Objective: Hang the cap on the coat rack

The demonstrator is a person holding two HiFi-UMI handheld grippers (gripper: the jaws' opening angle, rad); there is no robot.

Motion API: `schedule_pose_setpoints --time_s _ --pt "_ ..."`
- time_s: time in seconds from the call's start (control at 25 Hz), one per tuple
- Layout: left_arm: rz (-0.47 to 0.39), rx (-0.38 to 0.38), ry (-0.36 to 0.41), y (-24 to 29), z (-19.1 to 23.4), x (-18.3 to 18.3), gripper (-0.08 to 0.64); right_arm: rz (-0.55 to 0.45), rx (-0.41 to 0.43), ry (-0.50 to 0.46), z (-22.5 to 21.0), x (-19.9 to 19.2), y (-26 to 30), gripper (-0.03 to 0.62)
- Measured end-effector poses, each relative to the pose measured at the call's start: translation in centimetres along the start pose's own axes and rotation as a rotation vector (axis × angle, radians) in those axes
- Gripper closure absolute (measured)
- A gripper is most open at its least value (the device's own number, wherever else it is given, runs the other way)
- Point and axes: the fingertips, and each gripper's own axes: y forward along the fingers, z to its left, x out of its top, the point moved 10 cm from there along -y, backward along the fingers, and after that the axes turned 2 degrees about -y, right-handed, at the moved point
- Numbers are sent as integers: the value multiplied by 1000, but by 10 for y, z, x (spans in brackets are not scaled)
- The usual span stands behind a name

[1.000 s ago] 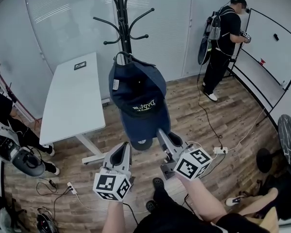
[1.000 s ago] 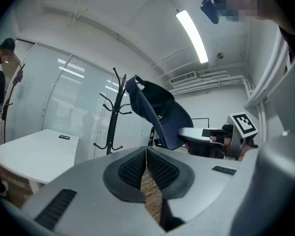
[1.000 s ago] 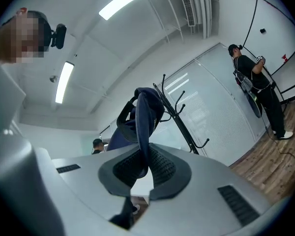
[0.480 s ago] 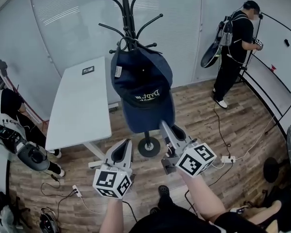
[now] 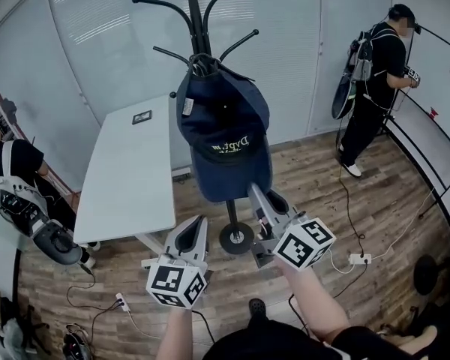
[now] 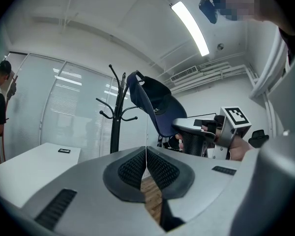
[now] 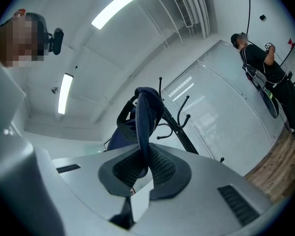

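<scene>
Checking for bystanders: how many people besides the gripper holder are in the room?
2. A standing person is at the far right; a second person is low at the left edge, beside the white table. Others may be out of frame.

Cap (image 5: 225,137): pale stitched lettering on its front, upside down, not surely legible. White tag (image 5: 187,107) at the cap's upper left edge: print too small to read. Below the cap, left gripper (image 5: 197,220) and right gripper (image 5: 253,189): cubes bearing black-and-white square markers, no letters.
</scene>
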Motion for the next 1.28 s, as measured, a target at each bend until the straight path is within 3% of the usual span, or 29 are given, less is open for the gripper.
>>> schedule_pose_setpoints --time_s 0.68,1.0,1.28 --pt "-23 68 1 17 -2 -20 540 34 62 19 -35 -5 28 549" --pt "-7 96 -13 20 10 -22 540 49 48 19 -45 -4 48 549" --pt "20 59 -28 35 28 -19 540 57 15 11 -49 -9 58 549"
